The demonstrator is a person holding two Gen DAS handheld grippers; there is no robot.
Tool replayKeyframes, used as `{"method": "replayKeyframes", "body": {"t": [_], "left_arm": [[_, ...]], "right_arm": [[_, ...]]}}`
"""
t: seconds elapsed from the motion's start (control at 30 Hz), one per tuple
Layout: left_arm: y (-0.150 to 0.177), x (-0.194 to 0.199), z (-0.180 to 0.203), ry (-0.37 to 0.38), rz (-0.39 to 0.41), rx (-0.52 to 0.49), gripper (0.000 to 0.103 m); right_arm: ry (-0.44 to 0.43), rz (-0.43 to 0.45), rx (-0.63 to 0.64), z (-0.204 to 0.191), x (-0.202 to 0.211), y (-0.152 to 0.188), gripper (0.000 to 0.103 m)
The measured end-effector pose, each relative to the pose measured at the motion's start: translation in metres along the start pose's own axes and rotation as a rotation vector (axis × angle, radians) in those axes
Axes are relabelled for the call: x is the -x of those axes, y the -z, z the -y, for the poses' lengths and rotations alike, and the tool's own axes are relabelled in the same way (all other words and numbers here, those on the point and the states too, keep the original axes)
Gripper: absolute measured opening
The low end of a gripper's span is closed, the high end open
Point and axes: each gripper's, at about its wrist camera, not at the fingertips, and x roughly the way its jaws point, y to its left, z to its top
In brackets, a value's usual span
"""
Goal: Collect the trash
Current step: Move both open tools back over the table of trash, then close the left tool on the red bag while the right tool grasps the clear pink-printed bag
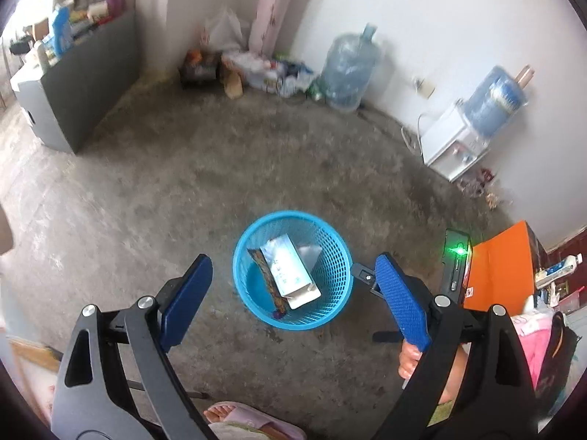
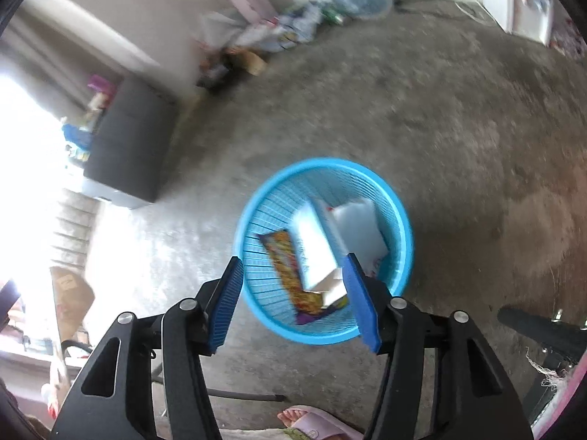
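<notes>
Round blue mesh basket (image 1: 293,315) — flat white carton (image 1: 290,275), glossy wrapper (image 1: 269,286) inside — both grippers' ribbed fingers (image 2: 361,300) released, empty

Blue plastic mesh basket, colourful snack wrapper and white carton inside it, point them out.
Blue plastic mesh basket (image 1: 332,256): left wrist view, inner wall.
Colourful snack wrapper (image 2: 284,256): right wrist view, upper half.
White carton (image 1: 290,269): left wrist view, top face.

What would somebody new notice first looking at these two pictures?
Most likely the bright blue basket standing in the middle of the bare grey floor, already holding a white carton and a colourful wrapper. Next, the blue-padded tongs framing it from below, the left tongs and the right tongs both open and empty. After that, the water jug and a litter pile against the far wall.
</notes>
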Motion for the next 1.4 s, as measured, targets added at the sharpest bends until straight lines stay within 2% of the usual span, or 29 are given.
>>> {"method": "replayKeyframes", "body": {"t": [0.37, 0.47, 0.6, 0.73, 0.87, 1.03, 1.2, 1.33, 1.4], "left_arm": [[0.037, 0.15, -0.052, -0.114, 0.21, 0.028, 0.086], [0.053, 0.196, -0.074, -0.172, 0.268, 0.053, 0.086], [0.086, 0.258, -0.113, -0.288, 0.343, 0.12, 0.086], [0.116, 0.303, -0.15, -0.391, 0.384, 0.188, 0.086], [0.144, 0.331, -0.181, -0.441, 0.403, 0.266, 0.086], [0.176, 0.348, -0.212, -0.43, 0.415, 0.336, 0.077], [0.207, 0.348, -0.233, -0.358, 0.402, 0.392, 0.062], [0.226, 0.34, -0.24, -0.334, 0.384, 0.387, 0.052], [0.232, 0.336, -0.241, -0.318, 0.374, 0.37, 0.05]], "right_arm": [[-0.149, 0.033, 0.25, -0.087, 0.073, 0.017, 0.057], [-0.183, 0.03, 0.336, -0.114, 0.09, 0.025, 0.057], [-0.242, 0.024, 0.437, -0.151, 0.103, 0.038, 0.057], [-0.309, -0.002, 0.519, -0.192, 0.106, 0.053, 0.057], [-0.395, -0.053, 0.584, -0.234, 0.104, 0.072, 0.057], [-0.461, -0.131, 0.656, -0.284, 0.097, 0.097, 0.057], [-0.507, -0.211, 0.721, -0.324, 0.086, 0.124, 0.057], [-0.532, -0.278, 0.757, -0.35, 0.072, 0.143, 0.057], [-0.539, -0.312, 0.773, -0.361, 0.065, 0.152, 0.057]]}}
